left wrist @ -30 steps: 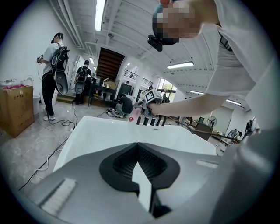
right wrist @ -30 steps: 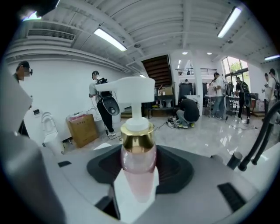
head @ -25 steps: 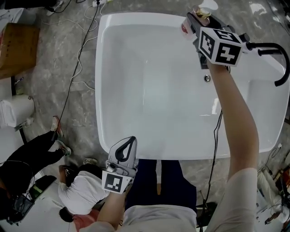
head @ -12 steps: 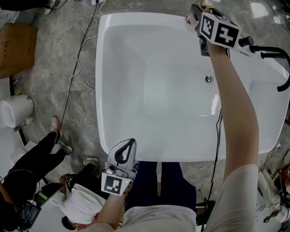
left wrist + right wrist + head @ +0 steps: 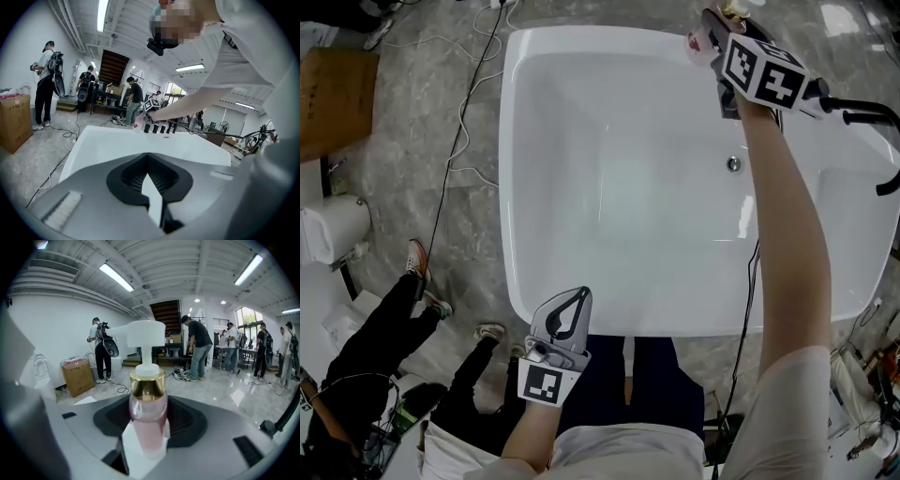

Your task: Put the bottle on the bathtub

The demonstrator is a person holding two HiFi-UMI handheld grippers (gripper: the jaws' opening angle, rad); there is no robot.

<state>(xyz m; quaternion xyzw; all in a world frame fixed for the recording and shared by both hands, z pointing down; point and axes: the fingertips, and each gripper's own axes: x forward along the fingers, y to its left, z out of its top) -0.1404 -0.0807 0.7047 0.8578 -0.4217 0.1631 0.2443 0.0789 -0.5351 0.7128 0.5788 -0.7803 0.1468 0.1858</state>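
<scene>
Right tongs [image 5: 713, 34] clamped on pink pump bottle [image 5: 148, 413] at bathtub [image 5: 505, 169] rim, 1 o'clock. Left tongs [image 5: 577, 296] together, empty, 6 o'clock.

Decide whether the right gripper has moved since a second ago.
Yes. The right gripper, shut on the bottle, has shifted toward the bathtub's far rim, away from the round fitting on its wall.

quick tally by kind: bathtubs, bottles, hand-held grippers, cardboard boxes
bathtub: 1
bottle: 1
hand-held grippers: 2, the left hand-held gripper and the right hand-held gripper
cardboard box: 1
total: 5
</scene>
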